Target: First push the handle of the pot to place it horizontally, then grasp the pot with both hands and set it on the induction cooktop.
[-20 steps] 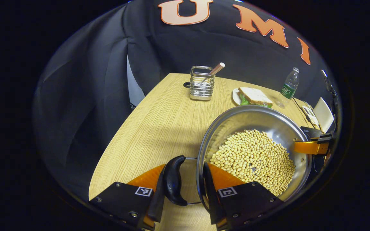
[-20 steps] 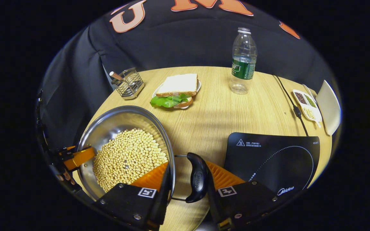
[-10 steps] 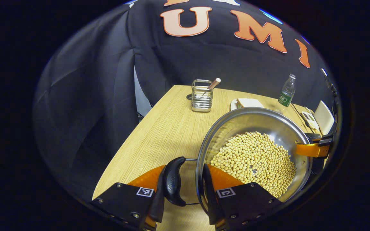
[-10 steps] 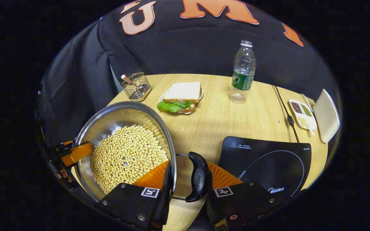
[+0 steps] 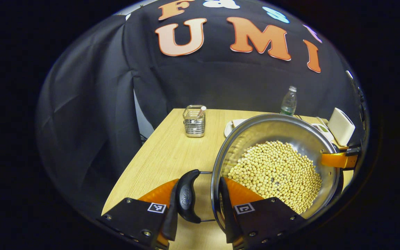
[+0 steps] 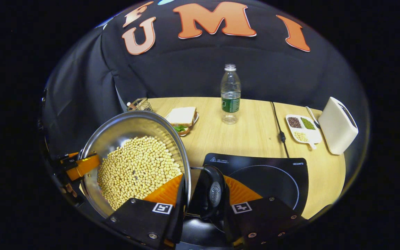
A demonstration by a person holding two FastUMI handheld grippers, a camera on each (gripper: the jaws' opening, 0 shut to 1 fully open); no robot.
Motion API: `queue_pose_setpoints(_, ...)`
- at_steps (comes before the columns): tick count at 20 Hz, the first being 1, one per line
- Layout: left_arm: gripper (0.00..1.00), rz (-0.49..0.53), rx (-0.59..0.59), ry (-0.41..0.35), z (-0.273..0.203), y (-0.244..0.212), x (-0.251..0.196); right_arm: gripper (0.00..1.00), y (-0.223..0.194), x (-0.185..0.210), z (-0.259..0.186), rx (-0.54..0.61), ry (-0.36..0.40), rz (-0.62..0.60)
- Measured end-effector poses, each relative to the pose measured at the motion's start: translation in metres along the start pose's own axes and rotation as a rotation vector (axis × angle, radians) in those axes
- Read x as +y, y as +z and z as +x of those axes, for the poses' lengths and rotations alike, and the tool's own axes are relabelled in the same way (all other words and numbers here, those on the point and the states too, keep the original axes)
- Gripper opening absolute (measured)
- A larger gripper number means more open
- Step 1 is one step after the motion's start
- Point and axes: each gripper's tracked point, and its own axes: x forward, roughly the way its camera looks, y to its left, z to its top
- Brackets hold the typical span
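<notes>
A steel pot (image 5: 273,126) holding soybeans (image 5: 273,170) hangs above the wooden table, carried by both side handles. My left gripper (image 5: 197,205) is shut across the pot's left black handle (image 5: 186,199) and rim, one finger inside the wall. In the right gripper view the same pot (image 6: 127,126) sits at the left, and my right gripper (image 6: 203,203) is shut the same way on the right handle (image 6: 214,195). That handle hovers over the left edge of the black induction cooktop (image 6: 266,177). Each gripper appears at the pot's far side in the other's view.
Behind the pot stand a wire utensil holder (image 6: 138,103), a sandwich on a plate (image 6: 182,117) and a water bottle (image 6: 230,93). A power cable (image 6: 279,121), a divided dish of grains (image 6: 302,126) and a white box (image 6: 337,125) lie at the right of the table (image 6: 252,135).
The pot has risen off the table and moved right with both grippers; its right handle now hangs over the cooktop's left edge. Both grips are unchanged.
</notes>
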Motion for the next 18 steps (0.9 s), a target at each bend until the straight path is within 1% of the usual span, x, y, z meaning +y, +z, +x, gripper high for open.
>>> queue_pose_setpoints(4, 0.55, 0.036, -0.025, -0.041, 0.004, 0.006, -0.004, 0.47, -0.002, -0.003, -0.009, -0.031, -0.032, 0.037)
queue_pose_setpoints(8, 0.55, 0.058, -0.05, -0.088, 0.009, 0.008, -0.004, 0.47, -0.008, 0.004, -0.009, -0.066, -0.077, 0.061)
queue_pose_setpoints(13, 0.56, 0.089, -0.081, -0.134, 0.014, 0.012, -0.004, 0.47, -0.013, 0.006, -0.014, -0.095, -0.115, 0.094)
queue_pose_setpoints(18, 0.55, 0.121, -0.083, -0.176, 0.021, 0.012, -0.006, 0.47, -0.014, 0.01, -0.016, -0.103, -0.15, 0.123)
